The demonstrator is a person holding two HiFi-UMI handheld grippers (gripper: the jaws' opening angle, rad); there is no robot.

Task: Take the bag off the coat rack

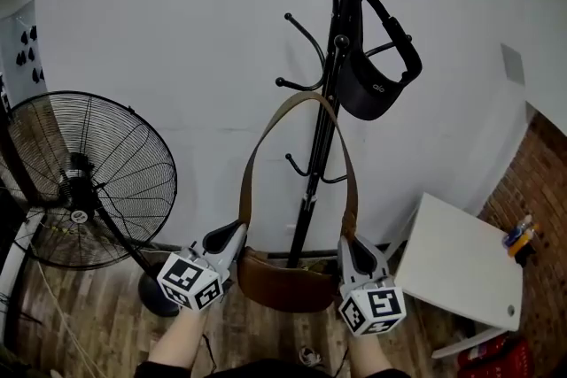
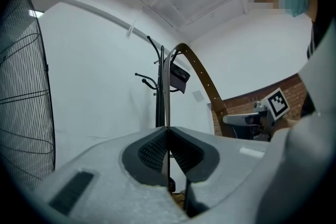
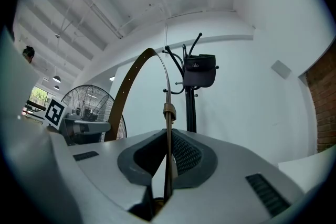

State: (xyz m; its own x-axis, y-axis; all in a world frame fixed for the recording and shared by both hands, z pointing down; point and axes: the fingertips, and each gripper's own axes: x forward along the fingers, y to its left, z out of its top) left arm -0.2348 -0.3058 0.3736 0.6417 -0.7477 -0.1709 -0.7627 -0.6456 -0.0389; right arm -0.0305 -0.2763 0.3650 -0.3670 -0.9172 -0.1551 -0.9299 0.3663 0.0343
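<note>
Twice pinches strap (image 1: 251,162): with left tongs (image 1: 229,237) closed on its left side, with right tongs (image 1: 353,251) closed on its right; holds bag (image 1: 288,281) before rack (image 1: 332,93).

I see the bag (image 1: 285,283) before the coat rack (image 1: 324,137), between left gripper (image 1: 232,235) and right gripper (image 1: 352,248), fan (image 1: 89,181) leftward, table (image 1: 461,266) rightward.

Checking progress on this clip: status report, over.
Left tongs and right tongs shut on strap. Bag hangs between them, in front of coat rack. Can't tell if strap is off the rack.
</note>
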